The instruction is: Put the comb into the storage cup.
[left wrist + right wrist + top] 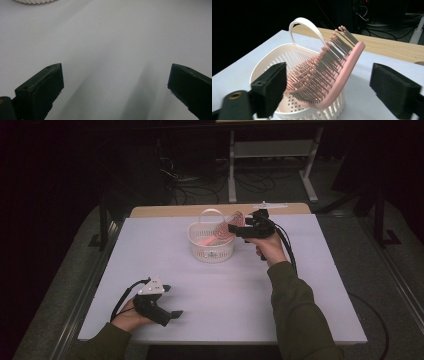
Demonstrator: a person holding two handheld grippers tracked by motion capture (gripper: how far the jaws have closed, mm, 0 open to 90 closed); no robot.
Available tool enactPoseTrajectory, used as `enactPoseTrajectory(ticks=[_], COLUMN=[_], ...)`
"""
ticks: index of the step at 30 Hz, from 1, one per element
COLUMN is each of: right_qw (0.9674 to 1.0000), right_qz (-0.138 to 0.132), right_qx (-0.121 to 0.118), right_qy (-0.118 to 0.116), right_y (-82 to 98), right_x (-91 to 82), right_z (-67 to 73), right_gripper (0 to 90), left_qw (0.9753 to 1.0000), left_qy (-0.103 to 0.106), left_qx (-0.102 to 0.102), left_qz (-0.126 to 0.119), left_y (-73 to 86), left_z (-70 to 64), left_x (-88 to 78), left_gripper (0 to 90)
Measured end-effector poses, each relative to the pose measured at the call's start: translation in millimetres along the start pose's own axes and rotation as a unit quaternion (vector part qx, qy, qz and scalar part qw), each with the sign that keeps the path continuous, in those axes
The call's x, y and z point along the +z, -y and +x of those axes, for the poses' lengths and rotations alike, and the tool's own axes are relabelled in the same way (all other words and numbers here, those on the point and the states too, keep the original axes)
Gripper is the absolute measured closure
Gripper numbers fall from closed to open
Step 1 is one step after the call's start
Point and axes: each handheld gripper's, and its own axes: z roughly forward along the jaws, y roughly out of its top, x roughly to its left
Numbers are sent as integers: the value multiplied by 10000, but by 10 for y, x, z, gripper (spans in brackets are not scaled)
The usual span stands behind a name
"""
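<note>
Leaning across the basket (pixel 294 82), the pink hairbrush (pixel 329 75) runs its long axis from lower left to upper right of the right gripper view, head end raised past the rim, bristles facing upper left, handle end down inside. In the high view the basket (pixel 212 251) sits just above the middle of the frame on the white table (pixel 225 295) and holds the brush (pixel 216 238) alone. Your right gripper (pixel 231 227) hovers at the brush's raised end, its jaws spread wide on either side with the pads off it. Your left gripper (pixel 171 301) rests at the lower left, jaws wide apart over bare table, holding nothing.
</note>
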Motion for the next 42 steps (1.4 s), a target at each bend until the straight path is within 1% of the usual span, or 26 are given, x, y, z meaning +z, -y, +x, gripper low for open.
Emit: enactPoseTrajectory(ticks=[6,9,10,14,19,22,33,42], right_qw=[9997,9996,9996,9990,9986,9979,9952,9938], right_qz=[141,148,177,218,252,302,504,592], right_qx=[-199,-241,-223,-396,-465,-564,-837,-932], right_qy=[26,-2,-26,-55,-99,-114,-79,-124], right_y=[0,-2,-2,7,50,78,202,323], right_x=[-30,-70,-84,-131,-182,-206,-314,-368], right_z=[20,21,24,43,72,101,207,261], right_gripper=[24,0,0,0,0,0,0,0], left_qw=[10000,9999,9999,9999,9999,9999,9998,9997], left_qy=[-30,-40,-41,-59,-58,-61,-47,-43], left_qx=[-59,-85,-87,-88,-104,-110,-113,-115], left_qz=[-43,-70,-81,-100,-103,-113,-176,-205], left_y=[-8,-21,-24,-33,-31,-30,-35,-38], left_z=[12,14,16,28,33,42,42,39], left_x=[-5,-9,-7,-5,-7,-3,-10,-12], left_gripper=[3,3,3,3,3,3,2,3])
